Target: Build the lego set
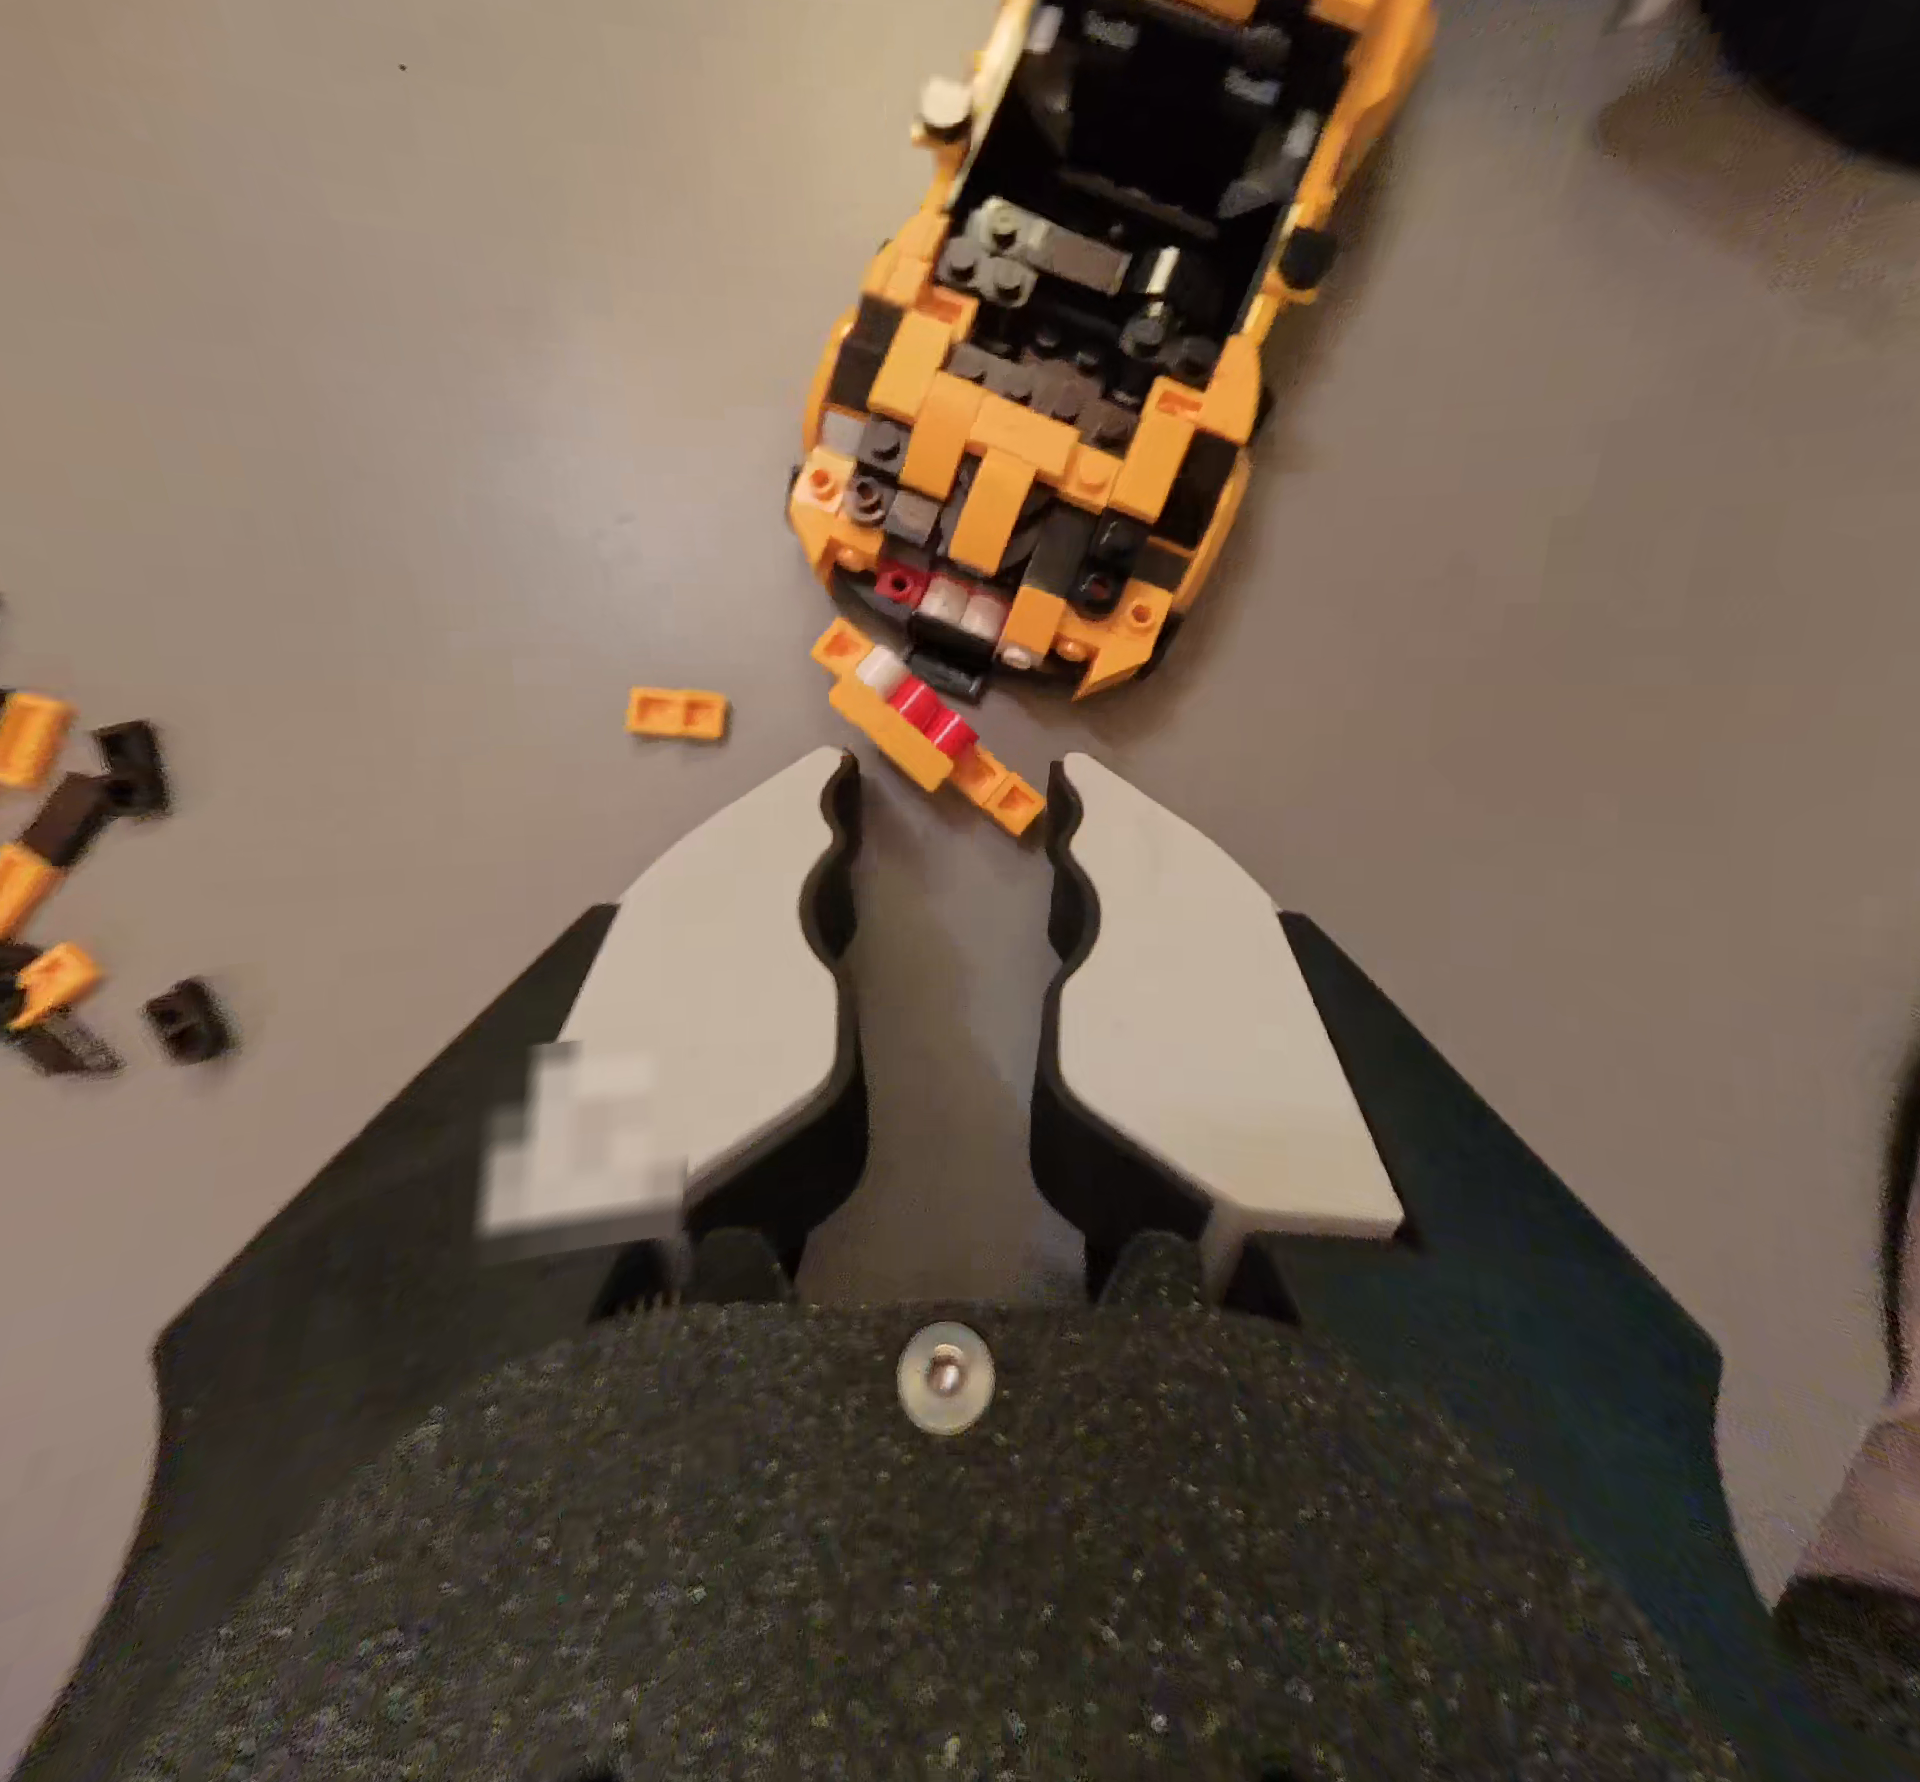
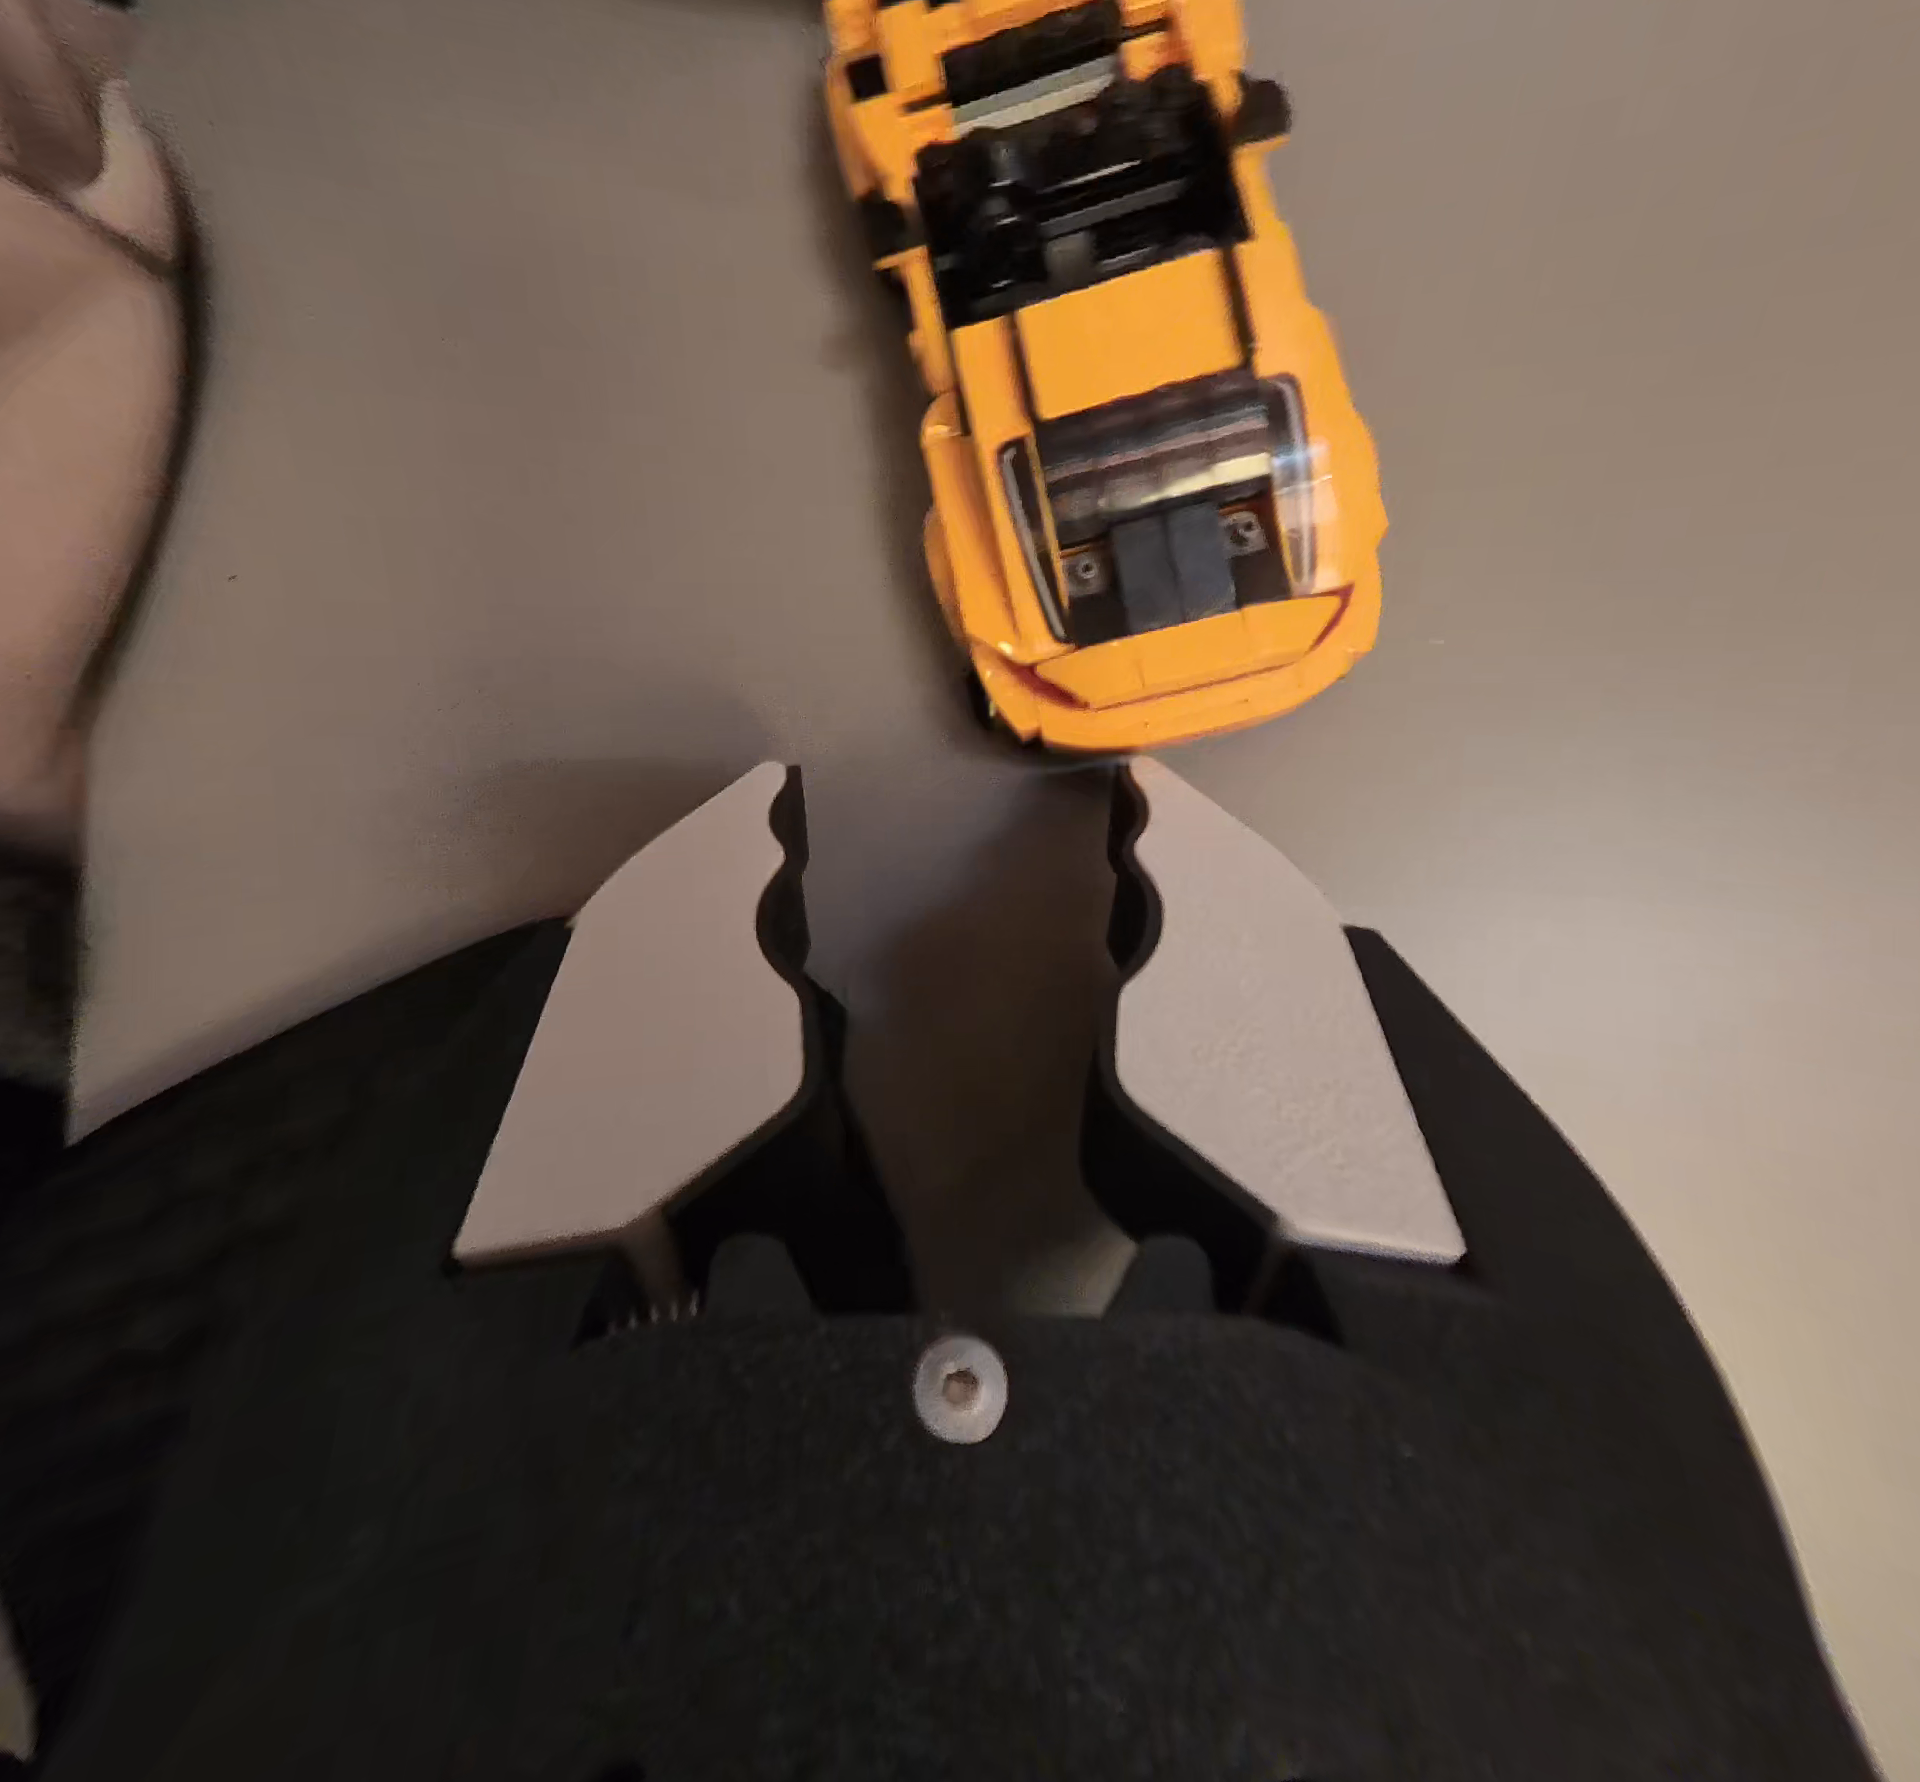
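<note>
An orange and black lego car with an open top lies on the grey table. A small orange, red and white sub-assembly lies loose just before its near end. My left gripper is open and empty, its tips just short of that sub-assembly. A single orange plate lies to the left of it. In the right wrist view the same car shows from its other end. My right gripper is open and empty, its tips just short of the car's end.
Several loose orange and black bricks lie at the left edge of the left wrist view. A dark object and a pale sheet sit at the top right. A person's hand shows at the left of the right wrist view. About 20 centimetres separates my left fingertips from my right.
</note>
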`<action>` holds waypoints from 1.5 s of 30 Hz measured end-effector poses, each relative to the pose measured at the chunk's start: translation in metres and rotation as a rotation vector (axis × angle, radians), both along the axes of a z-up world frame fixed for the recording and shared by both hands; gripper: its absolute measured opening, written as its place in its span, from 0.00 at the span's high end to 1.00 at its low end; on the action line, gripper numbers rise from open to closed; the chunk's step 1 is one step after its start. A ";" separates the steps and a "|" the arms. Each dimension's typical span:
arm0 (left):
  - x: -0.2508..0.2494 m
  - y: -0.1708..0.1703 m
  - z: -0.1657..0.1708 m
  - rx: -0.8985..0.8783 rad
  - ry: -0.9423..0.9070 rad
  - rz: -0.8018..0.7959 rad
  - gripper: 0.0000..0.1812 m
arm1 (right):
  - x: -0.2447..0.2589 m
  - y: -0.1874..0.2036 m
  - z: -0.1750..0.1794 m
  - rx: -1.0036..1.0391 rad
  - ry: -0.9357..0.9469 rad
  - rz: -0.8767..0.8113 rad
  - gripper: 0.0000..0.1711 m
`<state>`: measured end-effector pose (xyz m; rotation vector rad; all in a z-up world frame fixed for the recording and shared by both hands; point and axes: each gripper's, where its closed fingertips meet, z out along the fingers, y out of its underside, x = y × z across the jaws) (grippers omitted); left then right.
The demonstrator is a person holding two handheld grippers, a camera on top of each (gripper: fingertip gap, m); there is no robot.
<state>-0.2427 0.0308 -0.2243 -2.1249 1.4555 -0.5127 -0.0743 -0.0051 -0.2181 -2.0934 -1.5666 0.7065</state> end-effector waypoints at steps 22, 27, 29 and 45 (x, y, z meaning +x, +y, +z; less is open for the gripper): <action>-0.017 0.020 -0.001 0.055 0.098 -0.104 0.89 | -0.053 -0.021 -0.005 0.055 -0.331 -0.419 0.50; -0.025 0.023 0.005 -0.111 -0.014 -0.044 0.79 | -0.061 -0.014 0.045 0.050 -0.108 -0.377 0.51; -0.017 0.023 0.005 -0.129 -0.045 -0.023 0.76 | -0.058 0.007 0.057 0.064 -0.072 -0.331 0.53; 0.024 0.049 0.000 0.316 0.227 -0.350 0.93 | -0.097 0.116 0.021 0.053 0.056 0.088 0.78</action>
